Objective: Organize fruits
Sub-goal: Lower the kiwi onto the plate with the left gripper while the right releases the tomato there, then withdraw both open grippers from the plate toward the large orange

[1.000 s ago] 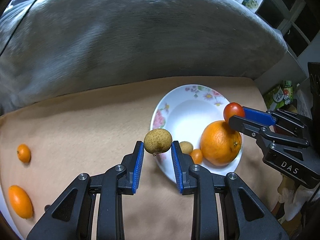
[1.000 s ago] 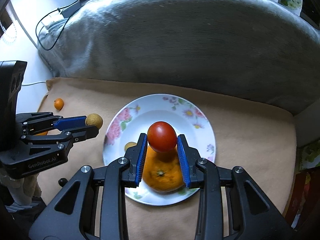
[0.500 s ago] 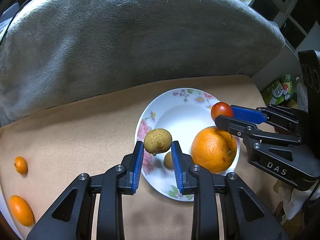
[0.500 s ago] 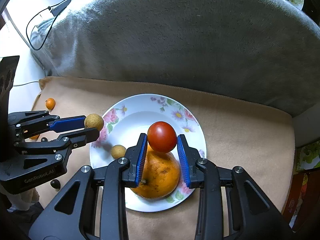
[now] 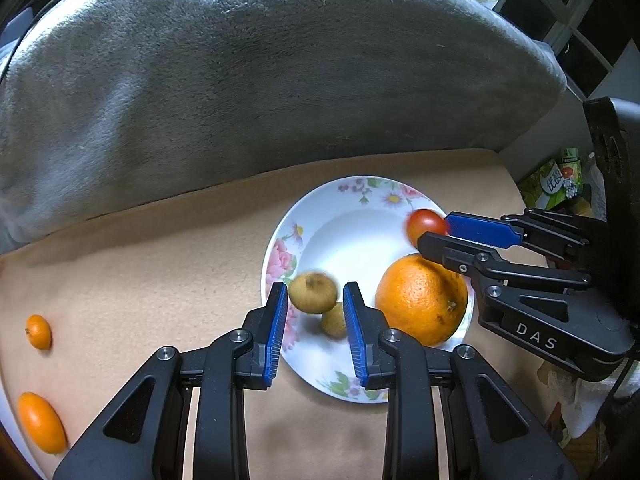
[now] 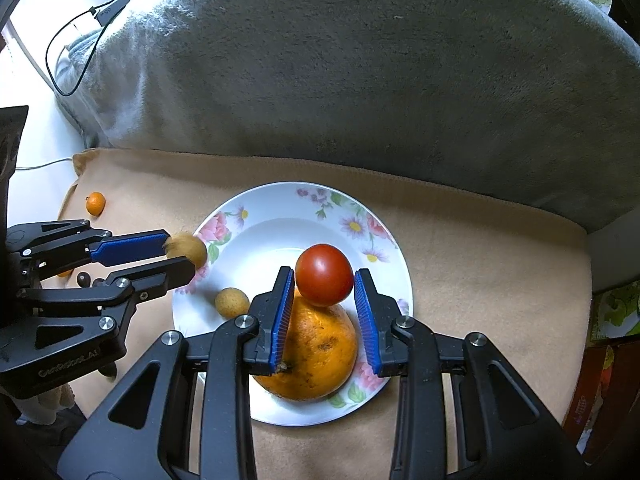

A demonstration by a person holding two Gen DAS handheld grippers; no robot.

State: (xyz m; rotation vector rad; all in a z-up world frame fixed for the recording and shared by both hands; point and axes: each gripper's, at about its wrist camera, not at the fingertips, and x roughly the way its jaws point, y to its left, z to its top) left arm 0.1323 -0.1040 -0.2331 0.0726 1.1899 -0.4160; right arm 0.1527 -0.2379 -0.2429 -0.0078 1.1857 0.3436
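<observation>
A flowered white plate [image 5: 344,236] [image 6: 276,236] sits on the tan mat. A big orange [image 5: 420,300] [image 6: 316,356] and a small brown longan [image 5: 335,320] [image 6: 231,302] lie on it. My left gripper [image 5: 315,300] [image 6: 182,258] has its jaws apart over the plate's left rim; a blurred brown longan [image 5: 313,293] [image 6: 188,248] is between the pads with gaps on both sides. My right gripper [image 6: 324,284] [image 5: 434,232] has its jaws apart above the orange, with a red tomato [image 6: 324,280] [image 5: 425,222] between the pads, gaps showing.
Two small orange kumquats [image 5: 39,332] [image 5: 42,422] lie on the mat at the far left; one shows in the right wrist view [image 6: 96,203]. A grey blanket [image 5: 260,80] rises behind the mat. Packets [image 5: 554,184] stand off the right edge.
Both grippers moved further over the plate. The left jaws widened and the longan dropped lower, blurred. The right jaws also widened around the tomato.
</observation>
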